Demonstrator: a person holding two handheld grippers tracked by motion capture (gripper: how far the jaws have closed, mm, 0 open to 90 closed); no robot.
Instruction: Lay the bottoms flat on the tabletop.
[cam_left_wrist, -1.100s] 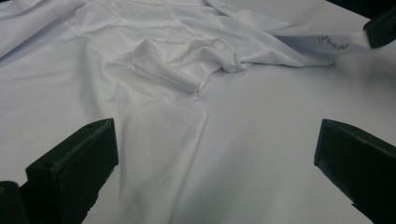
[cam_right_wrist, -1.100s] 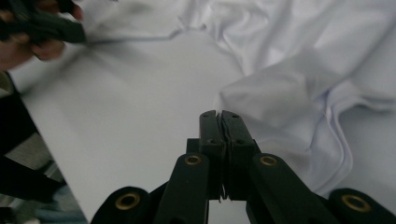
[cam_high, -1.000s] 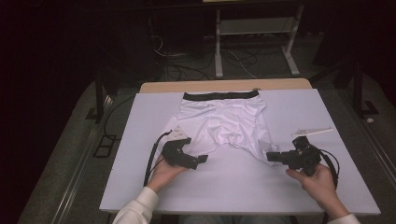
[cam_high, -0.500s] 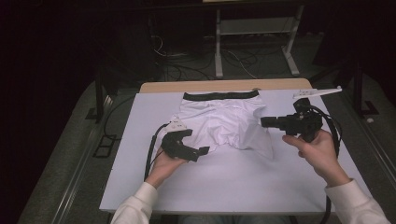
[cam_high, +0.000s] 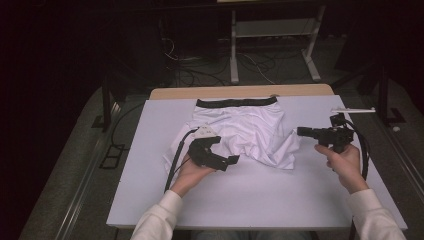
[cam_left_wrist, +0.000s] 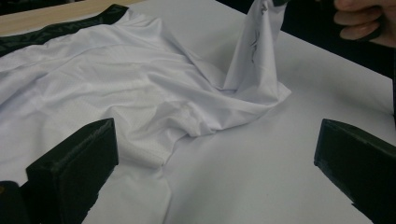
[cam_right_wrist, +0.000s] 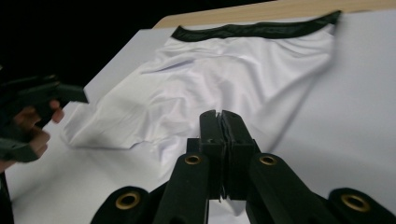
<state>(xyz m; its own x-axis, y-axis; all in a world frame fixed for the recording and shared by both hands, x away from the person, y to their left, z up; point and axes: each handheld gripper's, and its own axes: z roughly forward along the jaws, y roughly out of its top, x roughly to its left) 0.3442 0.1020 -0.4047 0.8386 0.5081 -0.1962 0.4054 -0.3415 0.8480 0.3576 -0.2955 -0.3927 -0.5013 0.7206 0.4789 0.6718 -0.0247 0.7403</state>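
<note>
White shorts (cam_high: 245, 127) with a black waistband (cam_high: 236, 102) lie crumpled on the white table top (cam_high: 260, 200), waistband at the far side. My right gripper (cam_high: 301, 131) is shut on the hem of the right leg and holds it up off the table; in the right gripper view the jaws (cam_right_wrist: 223, 119) are pressed together on thin white cloth. The left gripper view shows that lifted leg (cam_left_wrist: 259, 51) rising as a peak. My left gripper (cam_high: 225, 151) hovers open over the left leg, its jaws wide apart with nothing between them (cam_left_wrist: 217, 140).
A strip of wooden table (cam_high: 240, 92) shows behind the white top. Beyond it stand a metal rack (cam_high: 272, 47) and floor cables (cam_high: 200, 75). Bare white surface lies in front of the shorts and to the right.
My right gripper has moved from near the front edge up and toward the far right, pulling the right leg hem up with it. The left gripper has risen and shifted slightly toward the middle.
</note>
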